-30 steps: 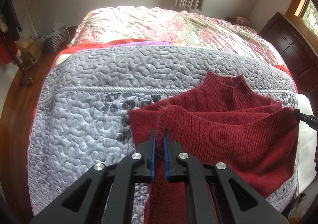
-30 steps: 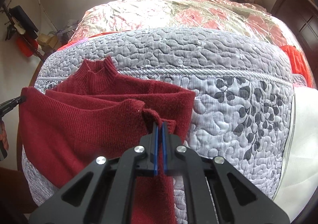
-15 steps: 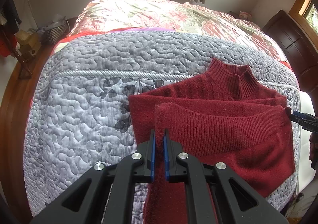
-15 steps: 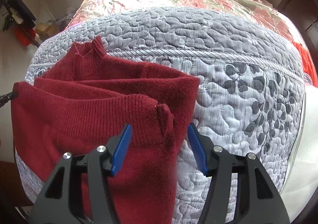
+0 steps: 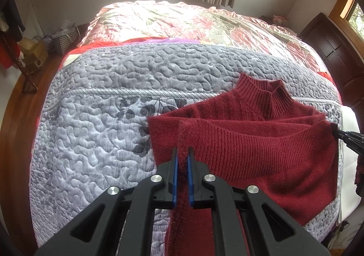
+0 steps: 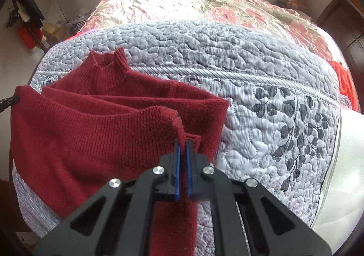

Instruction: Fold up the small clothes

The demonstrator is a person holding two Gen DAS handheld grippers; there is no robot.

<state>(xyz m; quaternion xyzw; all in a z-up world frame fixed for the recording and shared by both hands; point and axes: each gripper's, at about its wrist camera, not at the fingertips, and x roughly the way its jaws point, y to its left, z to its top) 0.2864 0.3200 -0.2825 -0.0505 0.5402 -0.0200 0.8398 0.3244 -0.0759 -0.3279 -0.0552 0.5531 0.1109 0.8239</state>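
Here, left wrist view: the left gripper [image 5: 181, 153], black with blue-lined fingers [image 5: 174, 171], is clenched on a raised ridge of the dark red sweater [image 5: 261, 142]. The pinched fold rises between the two fingers and runs back under the gripper body toward the near edge. The rest of the sweater spreads to the right of the gripper over the grey quilted coverlet [image 5: 102, 119], ribbed collar [image 5: 264, 92] at the far side, ribbed hem band stretched across the middle. At the right edge the tip of the right gripper [image 5: 336, 134] meets the sweater's far right corner. Beyond the coverlet lies a pink floral bedspread [image 5: 193, 21].

Right wrist view: the right gripper [image 6: 182, 145], fingers [image 6: 178, 165] nearly together, grasps a small tuft at the sweater's [image 6: 91, 137] right corner; a strip of the knit hangs down between the fingers toward the near edge. The sweater's body lies to the left of the gripper, collar [image 6: 107, 62] far and left. At the left edge the left gripper's [image 6: 10, 101] tip holds the opposite corner. The coverlet [image 6: 273, 119], with dark leaf print, extends to the right.
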